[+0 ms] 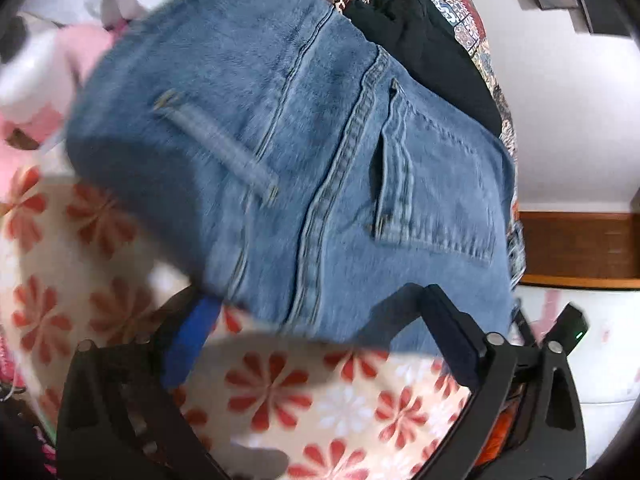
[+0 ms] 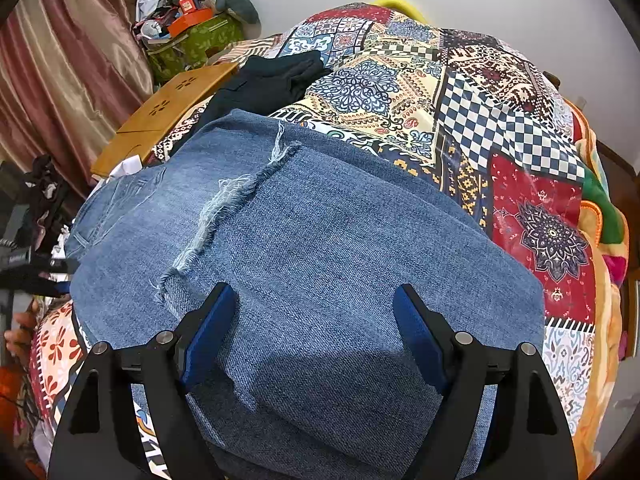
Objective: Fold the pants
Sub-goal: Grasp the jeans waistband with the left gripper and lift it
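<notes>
The pair of blue denim pants (image 2: 312,264) is lying folded on the bed, spread over a patchwork-printed bedcover (image 2: 472,92) with checkered, floral and paisley panels. In the right wrist view a frayed raw hem (image 2: 224,216) is seen running diagonally across the upper layer of denim.

The right gripper (image 2: 316,332), a black frame with blue pads, is being held wide apart over the denim, pointing steeply down at it. Nothing is being pinched: flat cloth is lying between and beneath the pads, and whether the fingertips are touching its surface cannot be told.

In the left wrist view, which is blurred by motion, the seat part of the pants (image 1: 288,168) is shown with its back pocket (image 1: 436,192), belt loop (image 1: 216,144) and centre seam. The left gripper (image 1: 320,308) is also standing wide apart. Its blue-padded finger (image 1: 188,344) is sitting at the near edge of the denim, with the cloth's edge lying over its tip, and the black finger (image 1: 452,328) is resting against or just above the same edge; no clamping is being shown. Below it a cream blanket with red flower prints (image 1: 280,392) is seen.

A dark black garment (image 2: 264,80) is lying beyond the pants, beside a wooden board with flower cut-outs (image 2: 168,112).
</notes>
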Demonstrator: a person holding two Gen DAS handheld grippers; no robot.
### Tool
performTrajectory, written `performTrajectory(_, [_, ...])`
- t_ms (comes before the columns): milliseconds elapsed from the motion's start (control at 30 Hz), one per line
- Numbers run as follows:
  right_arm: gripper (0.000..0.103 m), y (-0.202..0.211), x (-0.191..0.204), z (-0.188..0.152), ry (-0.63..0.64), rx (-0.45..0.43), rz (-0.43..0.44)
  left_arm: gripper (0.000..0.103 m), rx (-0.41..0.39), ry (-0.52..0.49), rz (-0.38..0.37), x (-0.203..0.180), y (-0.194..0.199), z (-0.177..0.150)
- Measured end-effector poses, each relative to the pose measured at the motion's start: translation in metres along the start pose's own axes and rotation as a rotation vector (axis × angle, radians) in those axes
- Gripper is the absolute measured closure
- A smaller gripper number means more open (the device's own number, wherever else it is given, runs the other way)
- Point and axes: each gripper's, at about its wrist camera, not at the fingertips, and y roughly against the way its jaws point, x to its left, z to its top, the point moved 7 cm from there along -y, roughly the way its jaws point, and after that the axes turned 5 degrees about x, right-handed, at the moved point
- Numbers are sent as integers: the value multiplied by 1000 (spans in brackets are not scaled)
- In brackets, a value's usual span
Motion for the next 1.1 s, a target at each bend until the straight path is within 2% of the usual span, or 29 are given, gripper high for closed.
performTrajectory(167, [23, 0, -1, 0, -5, -3, 10, 4, -5, 41, -15, -7, -5, 31])
performTrajectory(233, [23, -1, 0, 0, -7, -4, 12, 23, -33, 28, -1, -9, -3, 39])
performTrajectory(267, [23, -1, 0, 0, -7, -4, 12, 26, -46, 10, 2, -11, -1, 42])
performTrajectory(300, [23, -1, -1, 0, -9, -4, 13, 33, -80, 0, 1, -13, 2, 44])
performTrajectory(333, [23, -1, -1, 0, -10, -3, 17, 50, -114, -5, 22, -14, 6, 47])
performTrajectory(400, [23, -1, 0, 0, -12, -4, 19, 72, -181, -33, 90, -17, 15, 51])
performTrajectory(467, [23, -2, -1, 0, -15, -4, 23, 75, -235, -57, 97, -26, 22, 54])
performTrajectory(633, [23, 3, -2, -1, -27, -1, 27, 79, -364, -223, 286, -58, 44, 51])
performTrajectory(767, [23, 19, -5, -6, -45, -11, 36, 79, -499, -284, 332, -70, 90, 42])
performTrajectory(933, [23, 45, -16, -24, -59, -39, 9, 81, -682, -380, 534, -99, 144, 42])
performTrajectory(1000, [23, 52, -23, -31, -75, -47, -2, 81, -718, -405, 559, -111, 156, 41])
performTrajectory(1100, [23, 51, -38, -41, -114, -39, -17, 81, -748, -494, 573, -142, 160, 34])
